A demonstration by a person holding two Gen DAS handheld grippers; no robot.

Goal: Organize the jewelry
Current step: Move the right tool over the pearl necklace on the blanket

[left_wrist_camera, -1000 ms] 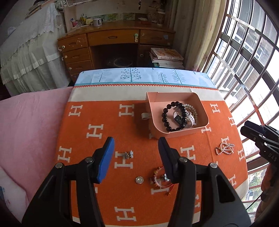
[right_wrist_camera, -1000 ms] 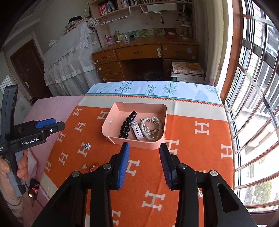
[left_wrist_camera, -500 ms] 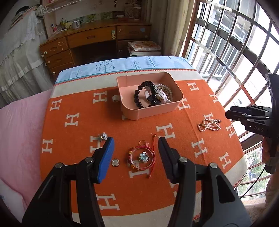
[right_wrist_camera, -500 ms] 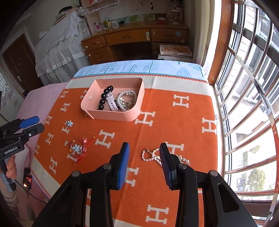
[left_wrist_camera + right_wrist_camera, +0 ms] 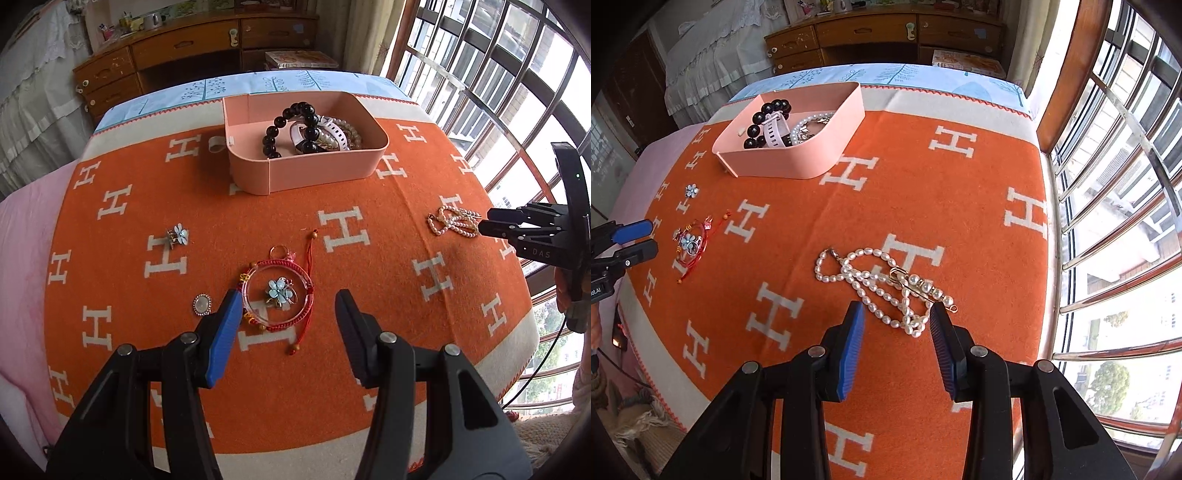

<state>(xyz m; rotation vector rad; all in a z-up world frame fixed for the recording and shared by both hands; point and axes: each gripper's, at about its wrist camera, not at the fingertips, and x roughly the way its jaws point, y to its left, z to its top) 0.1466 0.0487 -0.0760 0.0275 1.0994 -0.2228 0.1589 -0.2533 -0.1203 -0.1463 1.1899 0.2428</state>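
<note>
A tangled pearl necklace (image 5: 882,288) is laid flat just ahead of the right tool (image 5: 897,318); a red bracelet (image 5: 279,291) is spread between the left tool's (image 5: 288,304) tips.

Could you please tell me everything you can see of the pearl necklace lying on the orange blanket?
The pearl necklace is a long strand of small, whitish, oval beads, apparently pearls, with a small metal clasp at one end. It lies loose in overlapping loops on the orange blanket, tangled with a gold pin carrying larger round pearls. The right tongs stand open, astride its nearest loop, not gripping it.
</note>
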